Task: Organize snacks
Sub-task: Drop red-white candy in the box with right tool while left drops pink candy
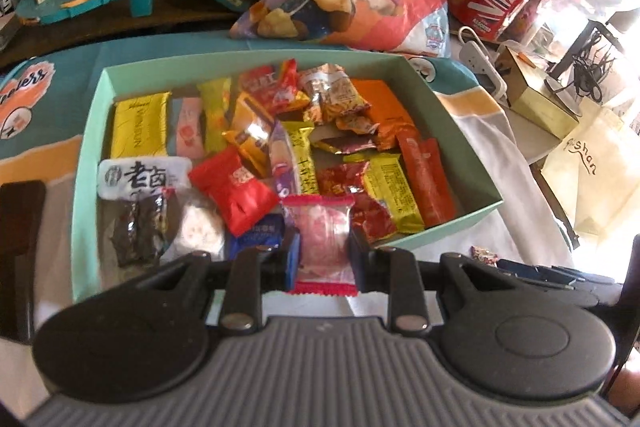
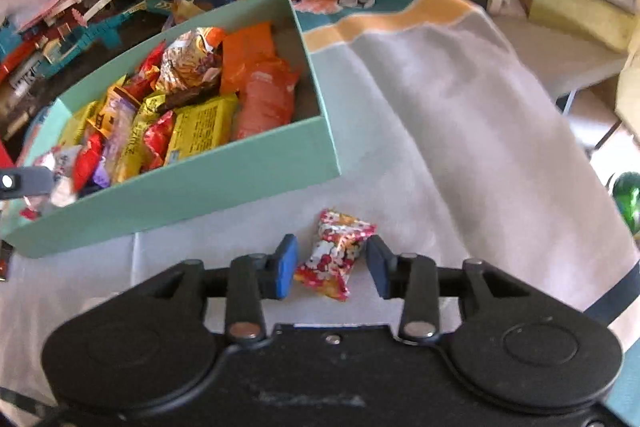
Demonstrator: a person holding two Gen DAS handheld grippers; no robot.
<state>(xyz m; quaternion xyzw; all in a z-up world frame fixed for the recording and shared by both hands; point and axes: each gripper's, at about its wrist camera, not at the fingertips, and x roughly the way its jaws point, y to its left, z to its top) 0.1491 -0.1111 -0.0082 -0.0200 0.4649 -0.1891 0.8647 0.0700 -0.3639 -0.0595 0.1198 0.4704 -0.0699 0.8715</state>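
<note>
Left gripper [image 1: 323,254] clamped on pink candy [image 1: 322,243], held over near edge of box [image 1: 256,69], which is full of snacks. Right gripper [image 2: 332,263] jaws apart, red-white candy [image 2: 335,251] between the pads on cloth [image 2: 460,131], box ahead-left.

Sunlit cluttered table [image 2: 560,63] under a pale cloth [image 2: 460,131].

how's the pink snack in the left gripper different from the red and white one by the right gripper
The pink packet is clamped between the left gripper pads over the green box; the red-and-white candy lies loose on the cloth outside the box, between the right gripper jaws, which stand apart. The pink packet is flat and see-through; the candy is crumpled, opaque and patterned. Both are single wrapped snacks.
</note>
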